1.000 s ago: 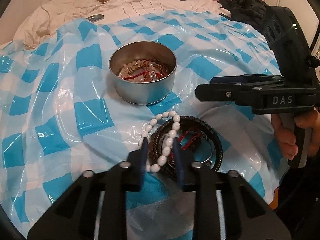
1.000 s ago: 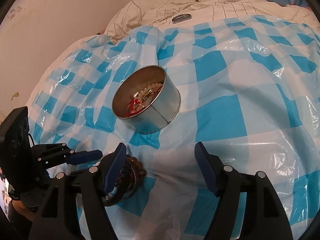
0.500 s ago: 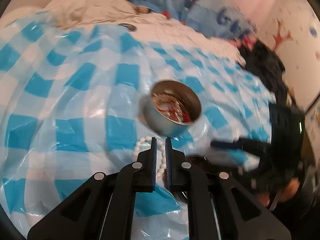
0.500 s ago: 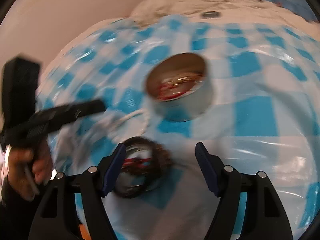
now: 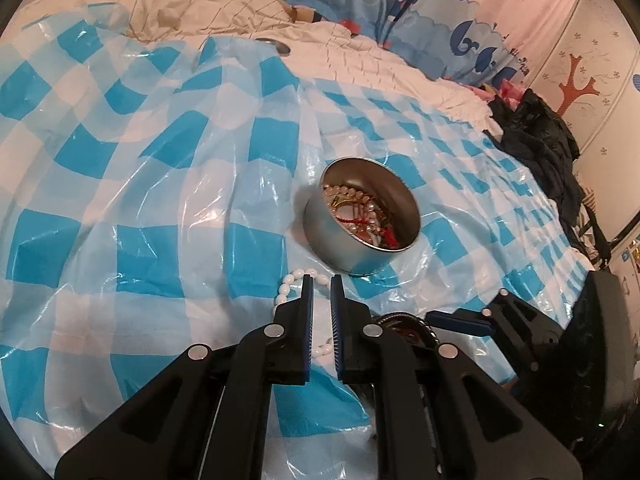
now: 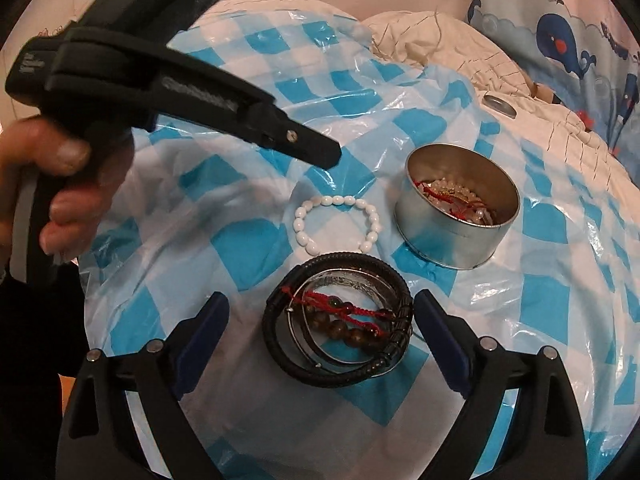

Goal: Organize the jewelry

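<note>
Fingers of left gripper (image 5: 321, 284) now closed, empty, above white bracelet (image 6: 337, 220); right gripper (image 6: 320, 324) opening around bangle pile (image 6: 338, 316).

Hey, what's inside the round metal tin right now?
The metal tin holds a tangle of pale beaded strands with red cord and a bit of gold. Whatever lies beneath that tangle is covered.

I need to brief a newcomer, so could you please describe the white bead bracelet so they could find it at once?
Start at the round metal tin on the blue-and-white checked plastic sheet. Just left of it in the right wrist view lies the white bead bracelet, flat and apart. Unlike the dark bangle pile nearer the camera, it is one ring of white oval beads.
</note>
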